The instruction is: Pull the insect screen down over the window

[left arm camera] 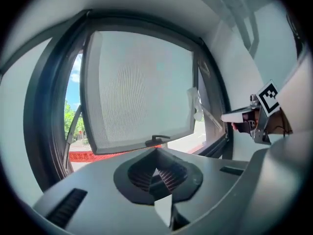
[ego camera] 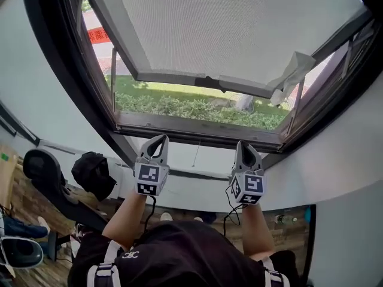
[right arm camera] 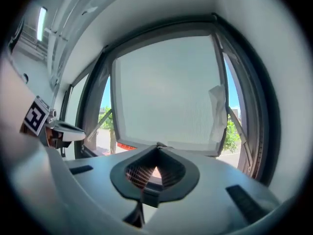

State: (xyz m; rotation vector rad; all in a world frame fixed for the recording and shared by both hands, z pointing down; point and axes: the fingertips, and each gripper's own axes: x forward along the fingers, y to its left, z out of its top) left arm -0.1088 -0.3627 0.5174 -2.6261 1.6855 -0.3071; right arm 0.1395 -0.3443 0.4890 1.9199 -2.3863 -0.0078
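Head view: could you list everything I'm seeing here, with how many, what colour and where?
insect screen: one, grey mesh, part-way down the window
window frame: one, dark, set in the white wall
white wrap: one, crumpled, at the screen's lower right corner
hedge: one, green, outside, seen under the screen
red banner: one, outside at the left
black bundle: one, lower left, below the window
left tool: one, grey, shut and empty, just below the sill
right tool: one, grey, shut and empty, just below the sill

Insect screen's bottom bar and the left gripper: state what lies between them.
In the head view, only the window's lower frame and the open gap showing the hedge separate the left gripper from the bottom bar.
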